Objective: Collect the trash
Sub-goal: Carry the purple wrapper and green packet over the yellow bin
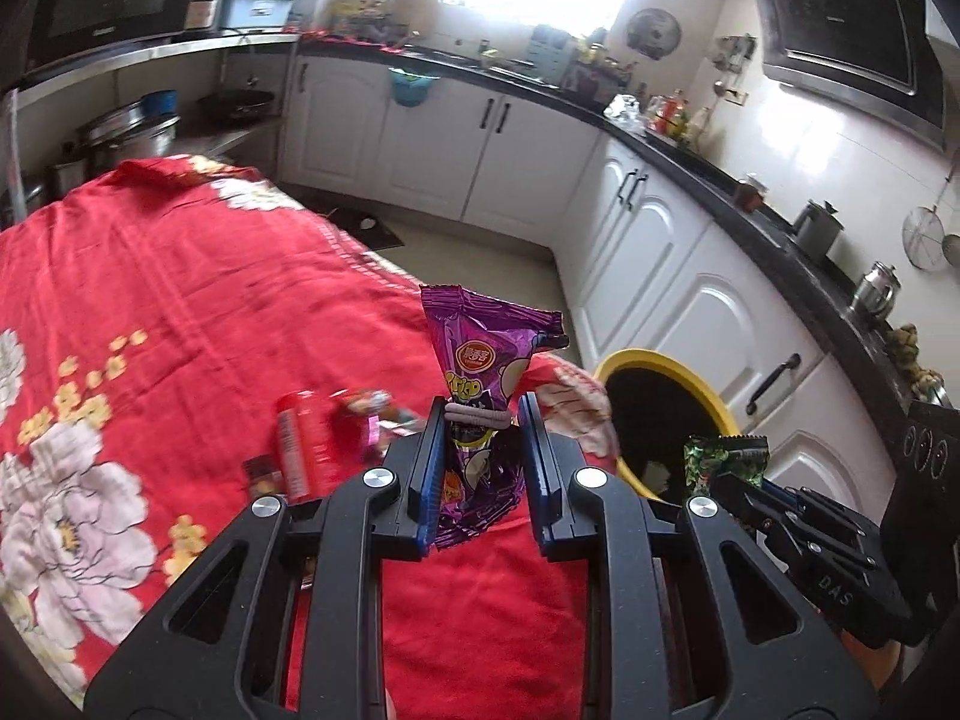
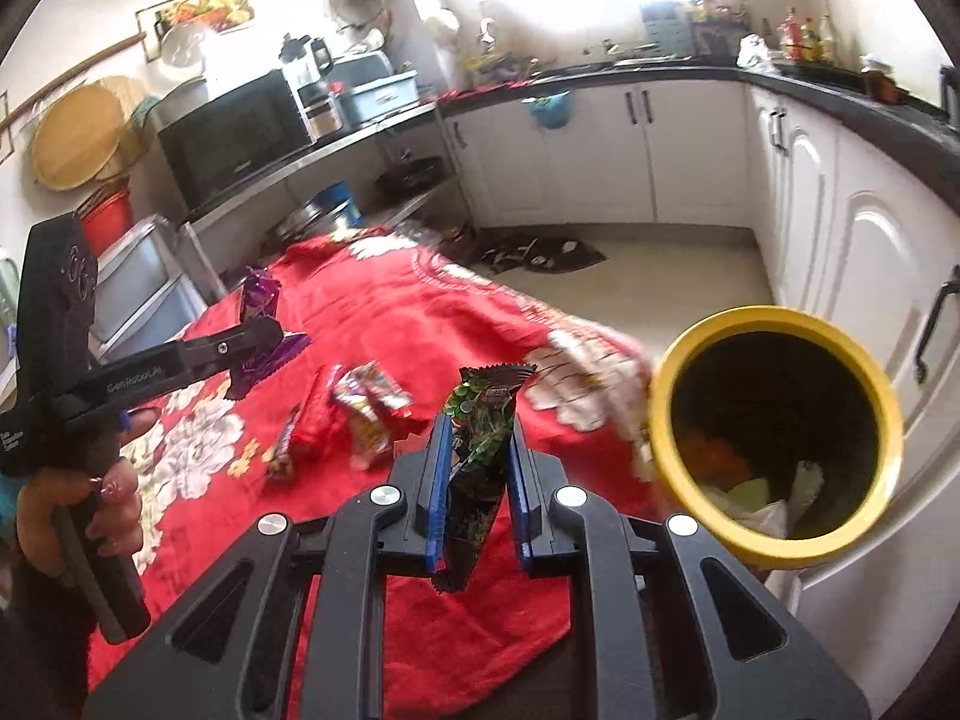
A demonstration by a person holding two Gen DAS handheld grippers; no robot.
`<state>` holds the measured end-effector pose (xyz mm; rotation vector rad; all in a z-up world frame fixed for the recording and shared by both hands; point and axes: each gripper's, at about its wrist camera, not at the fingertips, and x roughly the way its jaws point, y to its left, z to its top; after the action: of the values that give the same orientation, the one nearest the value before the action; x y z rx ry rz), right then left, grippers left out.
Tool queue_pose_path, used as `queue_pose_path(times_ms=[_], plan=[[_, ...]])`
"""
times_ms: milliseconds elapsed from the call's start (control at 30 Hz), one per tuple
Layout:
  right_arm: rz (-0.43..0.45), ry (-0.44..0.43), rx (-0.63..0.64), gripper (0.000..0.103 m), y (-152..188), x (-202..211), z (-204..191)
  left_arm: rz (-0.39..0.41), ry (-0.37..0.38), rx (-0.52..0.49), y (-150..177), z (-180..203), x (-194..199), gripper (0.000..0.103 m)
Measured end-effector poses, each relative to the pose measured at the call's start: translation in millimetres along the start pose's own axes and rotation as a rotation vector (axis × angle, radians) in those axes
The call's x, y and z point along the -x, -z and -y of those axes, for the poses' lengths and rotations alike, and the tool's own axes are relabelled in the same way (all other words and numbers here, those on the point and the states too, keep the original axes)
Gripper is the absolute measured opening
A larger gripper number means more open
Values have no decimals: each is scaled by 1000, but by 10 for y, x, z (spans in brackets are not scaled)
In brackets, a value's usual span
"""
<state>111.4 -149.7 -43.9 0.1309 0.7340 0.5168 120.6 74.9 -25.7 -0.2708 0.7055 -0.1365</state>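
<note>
My left gripper (image 1: pixel 480 414) is shut on a purple snack wrapper (image 1: pixel 480 348) that stands up between its blue pads, lifted above the red flowered cloth (image 1: pixel 180 312). My right gripper (image 2: pixel 477 420) is shut on a green and black wrapper (image 2: pixel 486 414), also raised off the cloth. In the left wrist view that green wrapper (image 1: pixel 723 459) shows at the right, close to the bin. A yellow-rimmed black bin (image 2: pixel 774 438) stands right of the table with some trash inside. Several wrappers (image 2: pixel 360 408) and a red packet (image 1: pixel 300 438) lie on the cloth.
White cabinets (image 1: pixel 660 228) under a black counter run along the far and right sides. A dark mat (image 2: pixel 540 252) lies on the pale floor beyond the table. A person's hand (image 2: pixel 78 504) grips the left tool's handle. A microwave (image 2: pixel 234 132) sits on a steel shelf.
</note>
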Motion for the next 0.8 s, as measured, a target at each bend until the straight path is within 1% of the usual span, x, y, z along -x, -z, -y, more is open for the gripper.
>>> queue_pose_path(times_ms=[800], plan=[[135, 184, -79, 17, -107, 449, 710, -26, 142, -138, -136, 1018, -402, 17]])
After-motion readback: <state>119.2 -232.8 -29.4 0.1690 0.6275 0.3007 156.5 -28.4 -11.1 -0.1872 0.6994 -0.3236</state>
